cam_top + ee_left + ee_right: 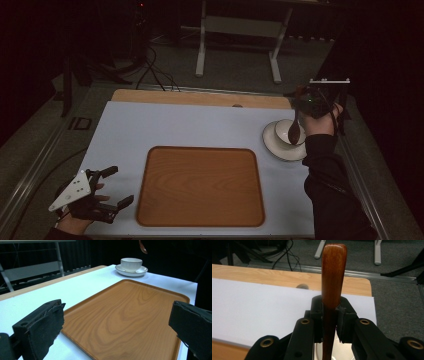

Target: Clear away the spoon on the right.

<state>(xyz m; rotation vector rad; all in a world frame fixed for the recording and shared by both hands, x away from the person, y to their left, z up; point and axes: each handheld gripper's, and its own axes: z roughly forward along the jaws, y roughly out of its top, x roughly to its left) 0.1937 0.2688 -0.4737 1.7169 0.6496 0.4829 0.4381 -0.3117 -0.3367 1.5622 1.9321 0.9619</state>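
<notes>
My right gripper (302, 102) is shut on a brown wooden spoon (295, 129), lifted above a white bowl (287, 131) that stands on a white saucer (275, 145) at the table's right. In the right gripper view the spoon's handle (333, 275) sticks up between the two black pads (344, 315), which press on it. The spoon's bowl end hangs down over the white bowl. My left gripper (116, 186) rests near the front left corner, open and holding nothing. From the left gripper view the bowl (131, 264) and saucer (132, 272) lie beyond the tray, with the spoon's tip (142, 247) above them.
A large wooden tray (200, 185) lies bare in the middle of the white table cover (165, 125). The table's wooden far edge (200, 98) shows behind it. Cables and a metal stand's legs (201, 55) are on the floor beyond.
</notes>
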